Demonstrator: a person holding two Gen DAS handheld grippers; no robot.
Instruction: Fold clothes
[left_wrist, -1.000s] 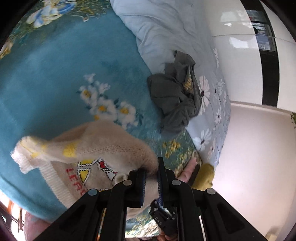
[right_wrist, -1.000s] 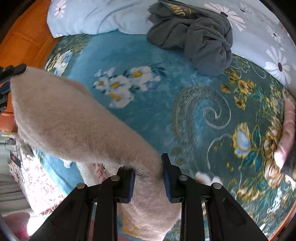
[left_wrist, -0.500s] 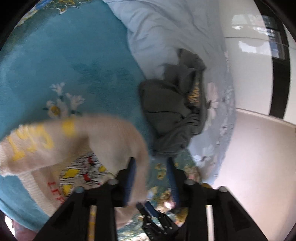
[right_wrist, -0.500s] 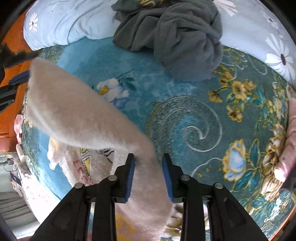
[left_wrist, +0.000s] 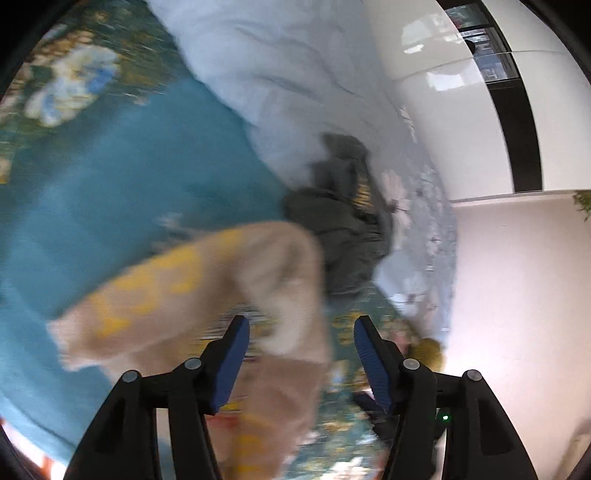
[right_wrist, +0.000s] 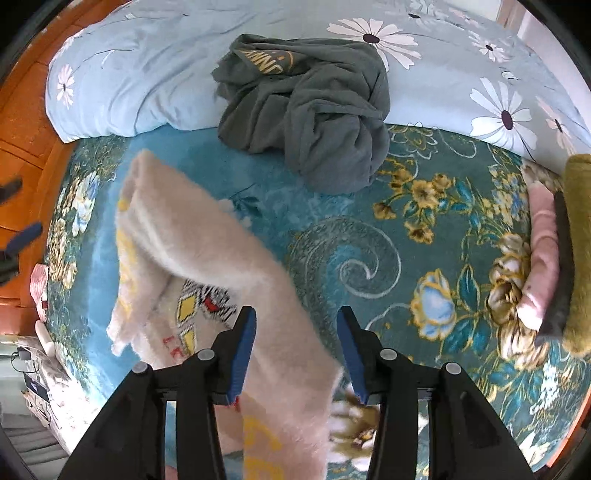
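Observation:
A fluffy cream sweater (right_wrist: 207, 266) with yellow letters and a red, yellow and black print lies folded over on the teal floral bedspread (right_wrist: 369, 236). In the left wrist view the sweater (left_wrist: 229, 280) is blurred. My right gripper (right_wrist: 296, 350) is open, jaws wide apart on either side of the sweater's near fold. My left gripper (left_wrist: 300, 360) is open too, with the cream fabric between and beyond its jaws. A crumpled dark grey garment (right_wrist: 314, 114) lies further back.
A light blue daisy-print duvet (right_wrist: 147, 74) is bunched along the far side. Pink and olive folded items (right_wrist: 554, 251) sit at the right edge. An orange wooden bed frame (right_wrist: 26, 140) is on the left. A white wall (left_wrist: 509, 258) shows beyond the bed.
Both grippers have opened and let go of the cream sweater. Its lifted part has dropped over onto the rest of it on the bedspread.

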